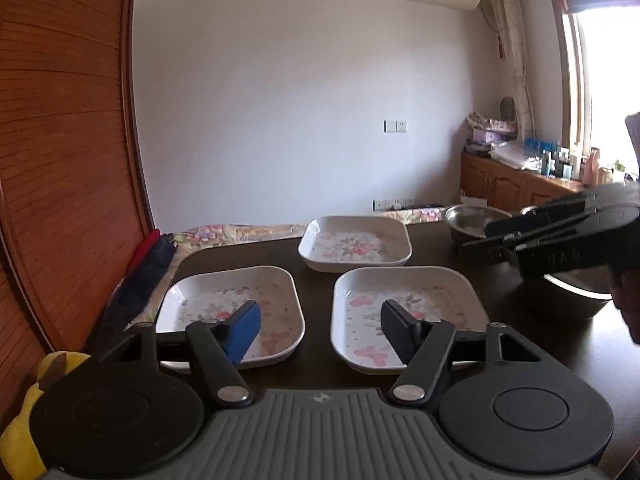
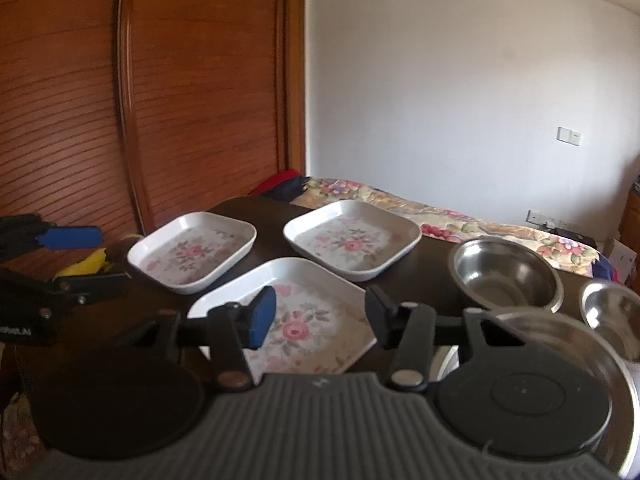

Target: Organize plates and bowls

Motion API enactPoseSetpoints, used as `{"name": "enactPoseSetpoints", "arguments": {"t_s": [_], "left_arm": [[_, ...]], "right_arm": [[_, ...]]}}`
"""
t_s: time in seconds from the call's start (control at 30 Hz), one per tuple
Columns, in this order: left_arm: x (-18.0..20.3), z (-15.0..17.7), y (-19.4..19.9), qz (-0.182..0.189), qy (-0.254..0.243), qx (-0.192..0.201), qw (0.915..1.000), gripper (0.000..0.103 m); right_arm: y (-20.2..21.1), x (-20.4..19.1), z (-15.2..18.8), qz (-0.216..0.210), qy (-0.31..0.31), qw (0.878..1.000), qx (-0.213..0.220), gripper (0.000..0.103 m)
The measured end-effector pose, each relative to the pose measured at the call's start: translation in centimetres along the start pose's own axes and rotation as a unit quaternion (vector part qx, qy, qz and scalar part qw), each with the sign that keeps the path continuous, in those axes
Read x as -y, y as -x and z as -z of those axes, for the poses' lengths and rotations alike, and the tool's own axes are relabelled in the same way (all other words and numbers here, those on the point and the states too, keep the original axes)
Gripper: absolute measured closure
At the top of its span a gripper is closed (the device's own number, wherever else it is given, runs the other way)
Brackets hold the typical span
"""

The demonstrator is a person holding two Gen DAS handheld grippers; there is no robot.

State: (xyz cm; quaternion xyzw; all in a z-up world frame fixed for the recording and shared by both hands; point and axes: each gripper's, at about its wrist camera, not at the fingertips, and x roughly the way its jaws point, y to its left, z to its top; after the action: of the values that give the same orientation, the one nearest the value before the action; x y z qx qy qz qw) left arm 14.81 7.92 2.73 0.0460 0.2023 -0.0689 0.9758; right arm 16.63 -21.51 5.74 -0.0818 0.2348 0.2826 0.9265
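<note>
Three white square plates with flower prints lie on a dark table (image 1: pixel 316 280): one near left (image 1: pixel 208 300), one near right (image 1: pixel 432 300), one behind them (image 1: pixel 356 242). Steel bowls stand to the right: one far (image 2: pixel 506 274), one small at the right edge (image 2: pixel 612 310), one large close under my right gripper (image 2: pixel 560 344). My left gripper (image 1: pixel 320 332) is open and empty, above the gap between the two near plates. My right gripper (image 2: pixel 322 318) is open and empty, above the near right plate (image 2: pixel 304 320). The right gripper also shows in the left wrist view (image 1: pixel 480 240).
A wooden slatted wardrobe (image 2: pixel 140 100) stands left of the table. A bed with a floral cover (image 2: pixel 440 216) lies behind it. A yellow object (image 1: pixel 24 432) sits at the near left. A cabinet with bottles (image 1: pixel 520 180) stands by the window.
</note>
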Motion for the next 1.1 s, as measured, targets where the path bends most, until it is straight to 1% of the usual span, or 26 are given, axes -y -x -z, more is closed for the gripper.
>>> {"name": "enactPoseSetpoints", "arguments": {"t_s": [0.13,0.3,0.47,0.57,0.63,0.73,0.93,1.1], "left_arm": [[-0.2,-0.3,-1.4,0.004,-0.008,-0.013,0.9999,0.012],[-0.6,-0.5,-3.0,0.024,-0.002,-0.034,0.9991,0.012],[-1.1,-0.2,-4.4,0.046,0.007,-0.055,0.9974,0.019],[-1.2,0.1,-5.0,0.059,0.014,-0.067,0.9959,0.024],[-1.2,0.3,-5.3,0.064,0.015,-0.075,0.995,0.024],[-1.2,0.4,-5.6,0.068,0.016,-0.079,0.9944,0.025],[-1.0,0.7,-5.8,0.078,0.016,-0.086,0.9931,0.025],[-0.9,0.8,-5.9,0.085,0.018,-0.088,0.9923,0.026]], "right_arm": [[-1.4,0.4,-1.1,-0.001,0.017,1.0,-0.017,0.052],[-3.3,1.0,-1.8,-0.004,0.026,0.999,-0.045,0.052],[-4.8,1.5,-2.6,0.002,0.041,0.997,-0.071,0.052],[-5.4,1.7,-2.9,-0.003,0.044,0.996,-0.083,0.052],[-5.9,1.8,-2.9,-0.004,0.049,0.994,-0.093,0.051],[-6.8,2.1,-2.9,-0.006,0.052,0.992,-0.111,0.045],[-7.9,2.9,-2.5,-0.015,0.052,0.989,-0.141,0.045],[-8.3,3.3,-2.7,-0.014,0.05,0.987,-0.154,0.045]]}}
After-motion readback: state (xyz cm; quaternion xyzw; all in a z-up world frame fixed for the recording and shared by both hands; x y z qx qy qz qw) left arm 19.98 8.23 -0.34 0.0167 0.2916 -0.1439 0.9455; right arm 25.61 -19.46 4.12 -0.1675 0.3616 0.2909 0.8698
